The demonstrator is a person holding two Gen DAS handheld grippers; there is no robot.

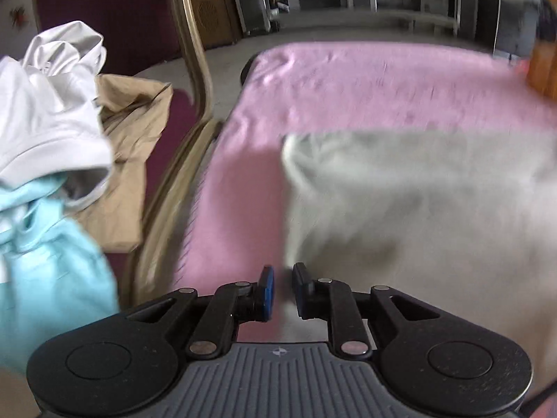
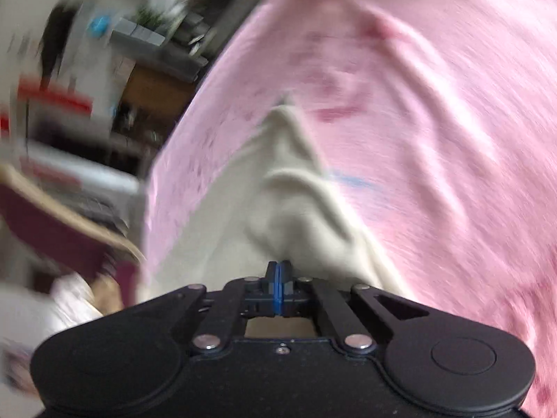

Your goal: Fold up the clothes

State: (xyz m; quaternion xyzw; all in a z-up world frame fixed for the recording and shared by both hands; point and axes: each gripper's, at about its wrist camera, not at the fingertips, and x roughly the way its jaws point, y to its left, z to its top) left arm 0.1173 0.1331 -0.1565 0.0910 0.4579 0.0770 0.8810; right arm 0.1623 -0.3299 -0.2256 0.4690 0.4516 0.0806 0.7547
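2 grippers were over the pink-covered desk (image 1: 348, 80). My left gripper (image 1: 282, 291) hung released, jaws apart, just beside the cream garment's (image 1: 417, 202) left edge. My right gripper (image 2: 278, 289) was clenched on a bunched fold of that garment (image 2: 289, 202). Bare pink cloth lay beyond it; a chair (image 1: 189, 52) piled with clothes (image 1: 48, 118) crowded my left.

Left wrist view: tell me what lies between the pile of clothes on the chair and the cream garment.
The chair's gold frame, a strip of floor, then bare pink sheet up to the cream garment.
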